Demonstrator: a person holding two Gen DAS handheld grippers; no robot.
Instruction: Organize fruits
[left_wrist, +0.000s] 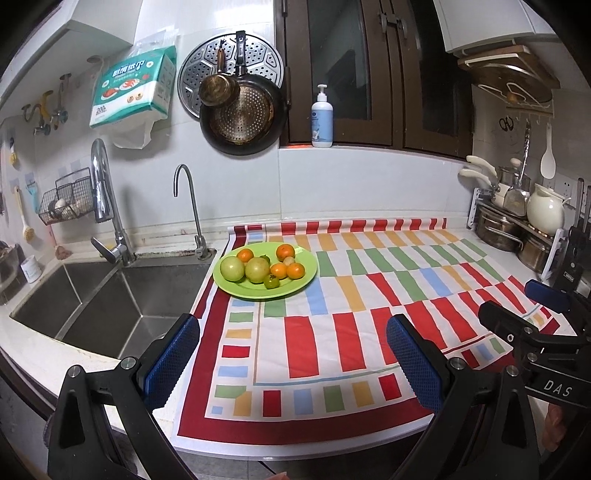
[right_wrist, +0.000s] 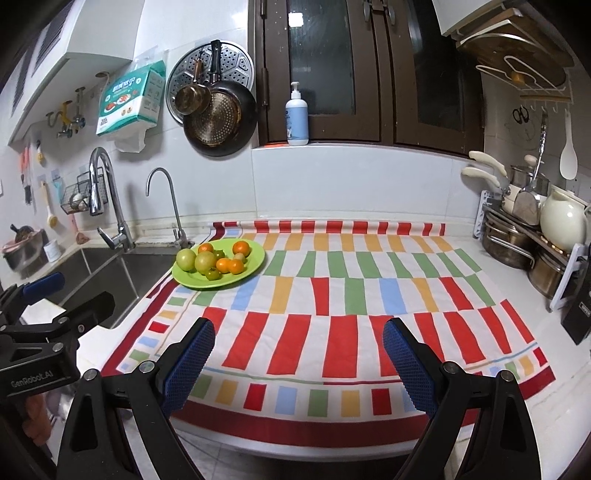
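Observation:
A green plate stands on the striped mat near the sink. It holds two pale green round fruits, several orange tangerines and a small dark green fruit. My left gripper is open and empty, held above the mat's near edge, well short of the plate. My right gripper is open and empty too, over the mat's front part. Each gripper shows at the edge of the other's view: the right gripper in the left wrist view, the left gripper in the right wrist view.
A steel sink with two taps lies left of the plate. A rack of pots and a white jug stands at the right. A striped mat covers the counter. Pans hang on the back wall.

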